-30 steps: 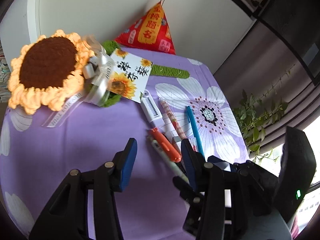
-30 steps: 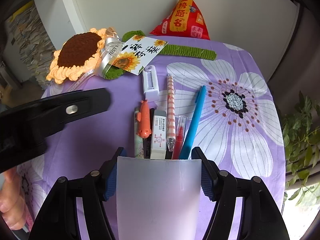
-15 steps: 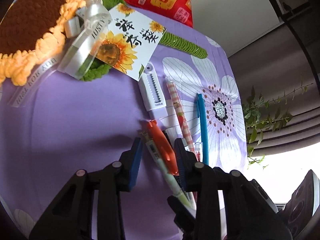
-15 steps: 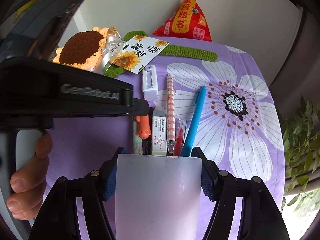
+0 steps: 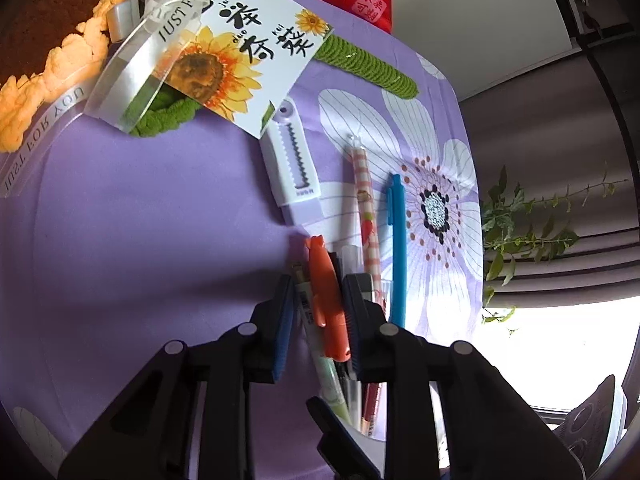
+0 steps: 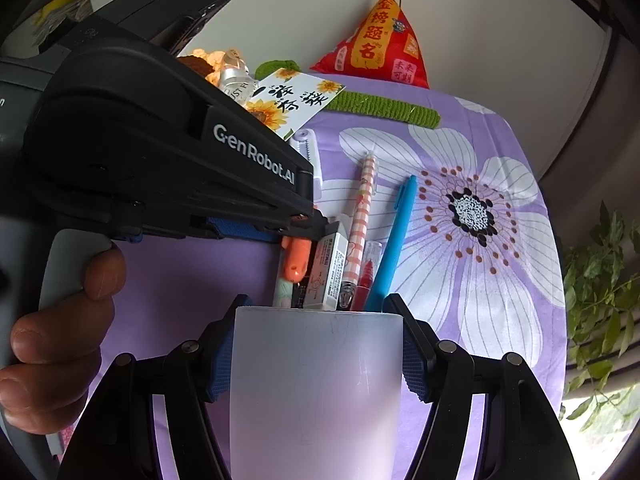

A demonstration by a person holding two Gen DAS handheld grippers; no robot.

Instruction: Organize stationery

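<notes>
My right gripper (image 6: pixel 320 312) is shut on a frosted white cup (image 6: pixel 316 380) whose mouth faces a bundle of stationery on the purple cloth. At that mouth lie an orange pen (image 6: pixel 297 258), an eraser (image 6: pixel 332 268), a pink checked pen (image 6: pixel 362 216), a red pen (image 6: pixel 366 276) and a blue pen (image 6: pixel 394 236). My left gripper (image 5: pixel 316 284) points down over the bundle's left side, its jaws closing. Between them lie the orange pen (image 5: pixel 326 304) and a pale green pen (image 5: pixel 306 304). The pads stand close beside these pens without clearly pressing them.
A white serrated cutter (image 5: pixel 294 168) lies beyond the pens. Farther back are a crocheted sunflower (image 5: pixel 48 52) with ribbon, a sunflower card (image 5: pixel 236 60), a green crochet stem (image 6: pixel 384 106) and a red pouch (image 6: pixel 380 48). A leafy plant (image 6: pixel 600 280) hangs past the table's right edge.
My left gripper dropped toward the pens, rolled, and its jaws narrowed around the orange pen. The right gripper and cup stayed put.
</notes>
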